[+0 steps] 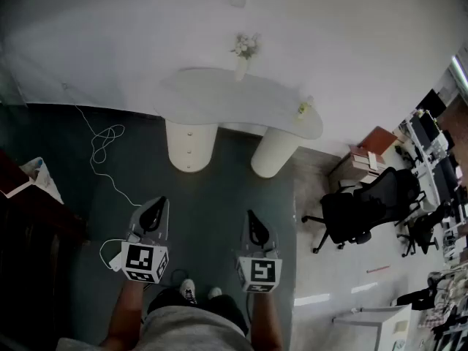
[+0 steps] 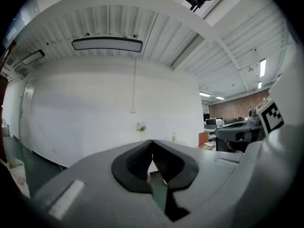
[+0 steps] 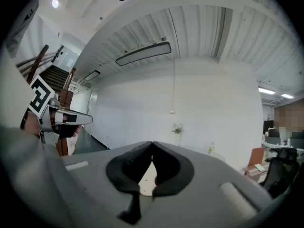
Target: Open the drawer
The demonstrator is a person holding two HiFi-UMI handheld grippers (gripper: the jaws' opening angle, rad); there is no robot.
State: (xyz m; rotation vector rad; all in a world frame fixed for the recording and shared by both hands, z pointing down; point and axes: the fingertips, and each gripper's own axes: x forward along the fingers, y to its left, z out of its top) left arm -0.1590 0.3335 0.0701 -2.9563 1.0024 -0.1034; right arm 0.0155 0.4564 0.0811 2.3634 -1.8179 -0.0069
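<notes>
A white curved table [image 1: 219, 97] stands against the white wall, well ahead of me. Its left round pedestal [image 1: 190, 145] carries small knobs down its front, likely drawer fronts; the right pedestal [image 1: 274, 152] is plain. My left gripper [image 1: 155, 205] and right gripper [image 1: 253, 218] are held level over the dark floor, side by side, far short of the table. In the left gripper view the left gripper [image 2: 152, 141] has its tips touching with nothing between them. The right gripper [image 3: 152, 144] is shut and empty too, with the table beyond.
A vase of flowers [image 1: 245, 53] and a small bottle [image 1: 303, 110] stand on the table. A white cable [image 1: 106, 141] trails over the floor at left. Dark wooden furniture [image 1: 25, 221] is at far left. Black office chairs [image 1: 362, 210] and a low brown stand [image 1: 369, 152] are at right.
</notes>
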